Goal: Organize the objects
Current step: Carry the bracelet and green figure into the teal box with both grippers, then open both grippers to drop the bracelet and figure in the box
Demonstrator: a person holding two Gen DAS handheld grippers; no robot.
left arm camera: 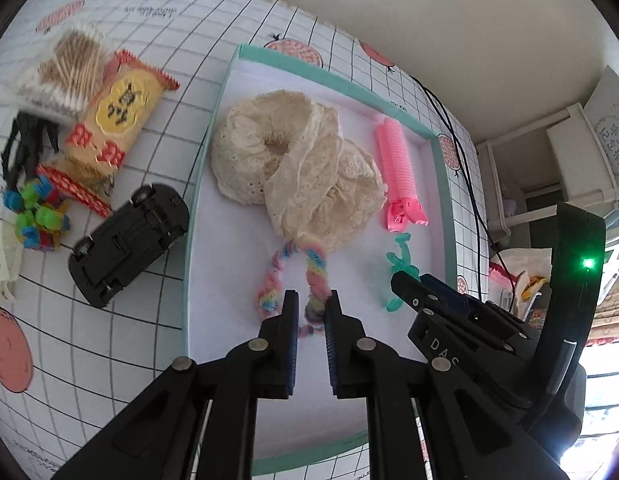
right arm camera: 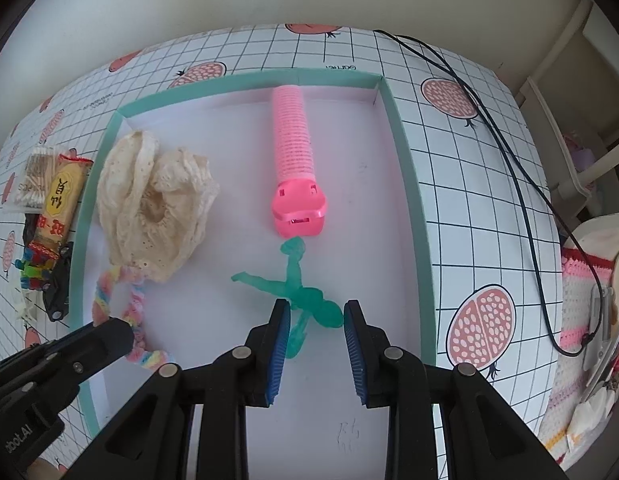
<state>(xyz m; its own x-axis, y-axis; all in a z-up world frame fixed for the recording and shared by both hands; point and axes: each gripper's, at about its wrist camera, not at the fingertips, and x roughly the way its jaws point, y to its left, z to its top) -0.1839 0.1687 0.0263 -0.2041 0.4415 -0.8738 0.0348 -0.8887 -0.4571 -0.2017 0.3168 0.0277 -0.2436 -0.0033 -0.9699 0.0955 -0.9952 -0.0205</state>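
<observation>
A teal-rimmed tray (left arm camera: 213,120) holds a cream lace bonnet (left arm camera: 293,164), a pink hair roller (left arm camera: 395,160) and a green toy figure (right arm camera: 297,280). The bonnet's rainbow braided cords (left arm camera: 315,276) trail toward me. My left gripper (left arm camera: 311,306) hovers low in the tray, its fingers a narrow gap apart astride one cord end, not squeezing it. My right gripper (right arm camera: 317,310) is open, with the fingers on either side of the figure's near end, which lies flat on the tray floor. The roller lies just beyond the figure.
Left of the tray on the checked tablecloth lie an upturned black toy car (left arm camera: 129,244), a snack packet (left arm camera: 113,120), a cotton swab pack (left arm camera: 69,68) and a colourful block toy (left arm camera: 35,216). A black cable (right arm camera: 509,160) runs along the table's right side.
</observation>
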